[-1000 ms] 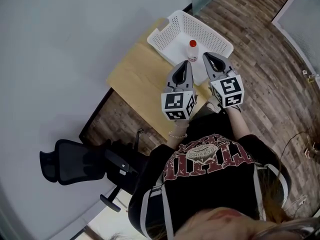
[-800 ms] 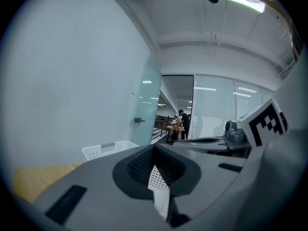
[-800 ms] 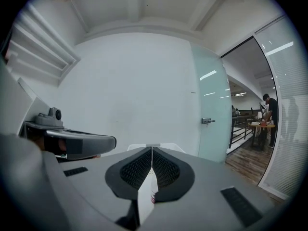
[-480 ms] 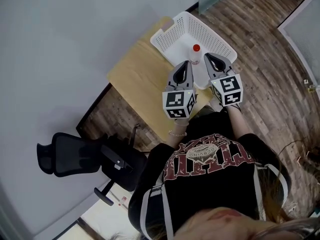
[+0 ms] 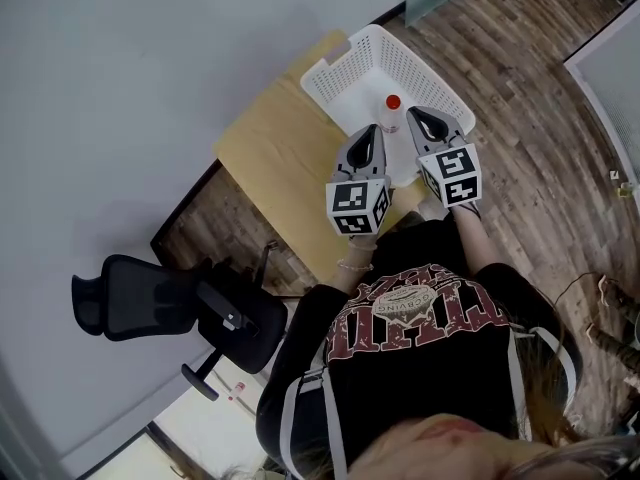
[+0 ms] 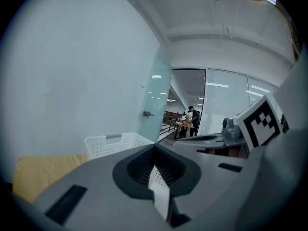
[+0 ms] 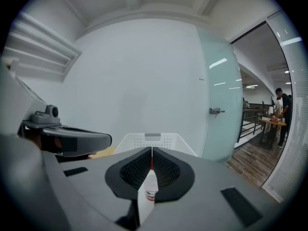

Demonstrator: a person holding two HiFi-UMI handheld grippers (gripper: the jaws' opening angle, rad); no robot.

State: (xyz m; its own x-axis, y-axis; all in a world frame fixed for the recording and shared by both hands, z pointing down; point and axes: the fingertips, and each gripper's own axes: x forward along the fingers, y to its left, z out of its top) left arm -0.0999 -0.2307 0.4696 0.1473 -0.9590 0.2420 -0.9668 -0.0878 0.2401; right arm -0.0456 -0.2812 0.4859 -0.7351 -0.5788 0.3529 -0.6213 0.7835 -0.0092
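Red-capped bottle (image 5: 392, 110) stands upright in the white basket (image 5: 335, 63) on the tabletop (image 5: 265, 153), upper centre of frame. Right claw (image 5: 426, 120), jaws together and empty, points straight at it and looks nearer; left claw (image 5: 367, 133) is likewise closed, empty.

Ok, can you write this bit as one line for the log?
left gripper: shut, empty | right gripper: shut, empty | both: side by side, near white basket | red-capped bottle: upright in basket
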